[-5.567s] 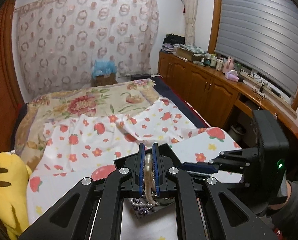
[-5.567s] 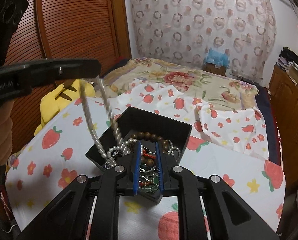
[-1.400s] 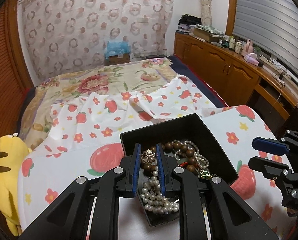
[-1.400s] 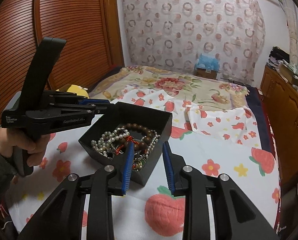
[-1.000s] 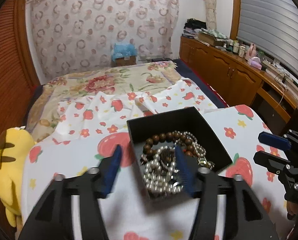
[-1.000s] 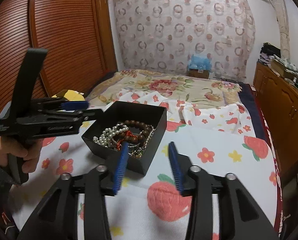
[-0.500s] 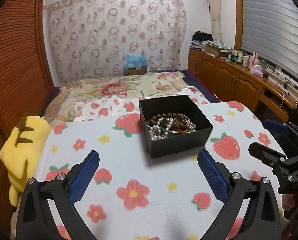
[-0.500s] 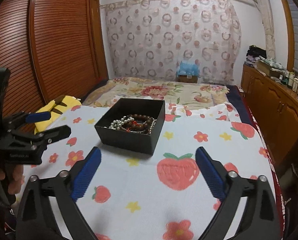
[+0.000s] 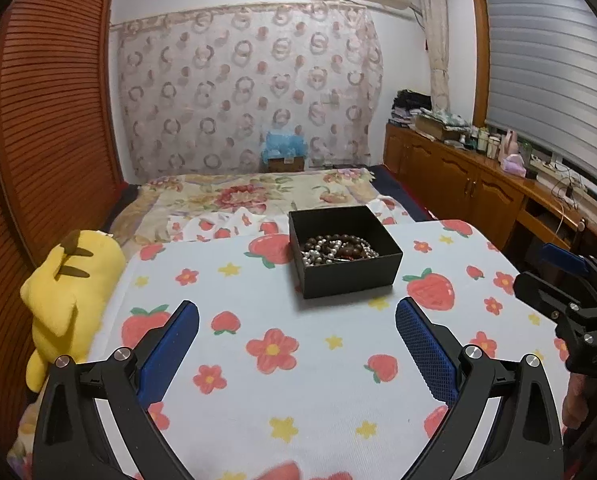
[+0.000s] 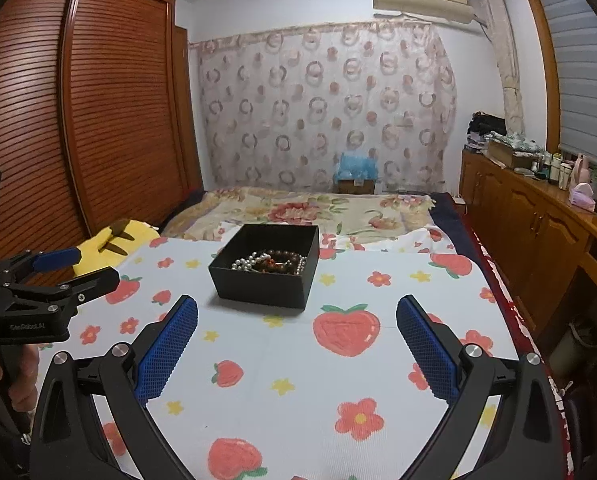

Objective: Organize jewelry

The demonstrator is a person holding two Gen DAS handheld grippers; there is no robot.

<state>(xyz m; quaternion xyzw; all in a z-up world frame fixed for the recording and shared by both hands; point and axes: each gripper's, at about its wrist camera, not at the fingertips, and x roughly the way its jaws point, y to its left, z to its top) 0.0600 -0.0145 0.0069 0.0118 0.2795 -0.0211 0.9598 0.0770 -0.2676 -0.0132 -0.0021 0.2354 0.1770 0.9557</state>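
"GenRobot.AI" is showing on the left gripper (image 10: 76, 268); both grippers are gaping empty, square black box (image 9: 344, 250) of beads ahead of the right gripper (image 10: 297, 322).

Black box (image 9: 350, 276) on strawberry-and-flower-print white cloth (image 9: 298, 392); yellow plush (image 9: 70, 276).

an open, lidless, rectangular black cardboard box (image 9: 348, 270) sits flat on a white cloth printed with red strawberries and flowers (image 9: 282, 356), turned slightly askew. inside lies a tangled heap of jewelry (image 9: 338, 249): a strand of white pearl beads (image 10: 246, 261), dark brown wooden beads (image 10: 288, 258) and a bit of red among them.
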